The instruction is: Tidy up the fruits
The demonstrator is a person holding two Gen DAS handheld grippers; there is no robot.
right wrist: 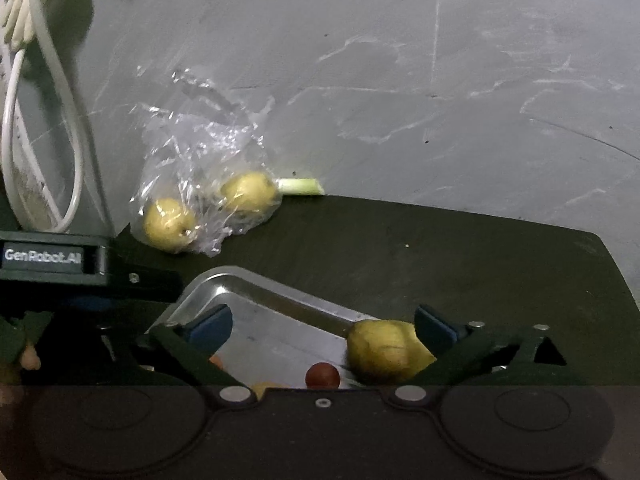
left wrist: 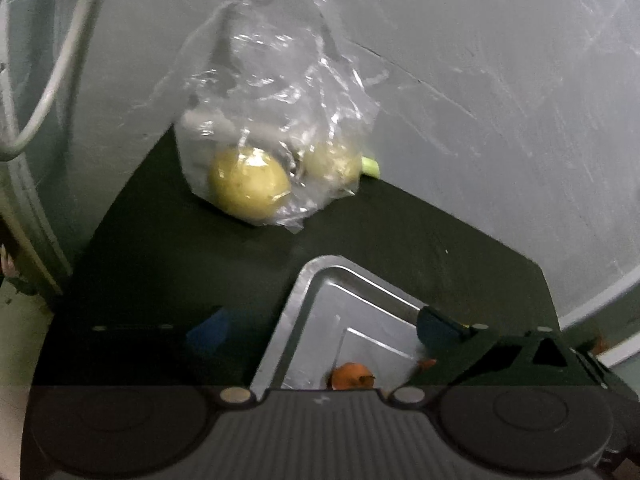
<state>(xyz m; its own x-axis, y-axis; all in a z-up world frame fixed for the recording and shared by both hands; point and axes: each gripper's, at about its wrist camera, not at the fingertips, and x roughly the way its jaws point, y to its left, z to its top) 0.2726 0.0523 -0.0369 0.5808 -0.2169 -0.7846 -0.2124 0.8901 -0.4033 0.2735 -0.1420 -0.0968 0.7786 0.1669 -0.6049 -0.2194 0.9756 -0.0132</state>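
Note:
A clear plastic bag (left wrist: 280, 128) lies on the dark table (left wrist: 168, 256) against the grey wall, with two yellow-green fruits (left wrist: 248, 184) inside. The same bag (right wrist: 200, 168) and its fruits (right wrist: 168, 224) show in the right wrist view. A metal tray (left wrist: 304, 312) sits in front and holds an orange fruit (left wrist: 352, 376). My left gripper (left wrist: 322, 330) hangs open over the tray's corner. My right gripper (right wrist: 324, 328) is open above the tray (right wrist: 240, 284). A yellow fruit (right wrist: 384, 350) rests in the tray against its right finger, beside a small red fruit (right wrist: 322, 374).
A pale green stalk (right wrist: 300, 186) lies at the wall behind the bag. A white cable (right wrist: 60, 120) hangs at the left. The left gripper's body (right wrist: 52, 258) crosses the left of the right wrist view. Bare dark table (right wrist: 440, 248) stretches to the right.

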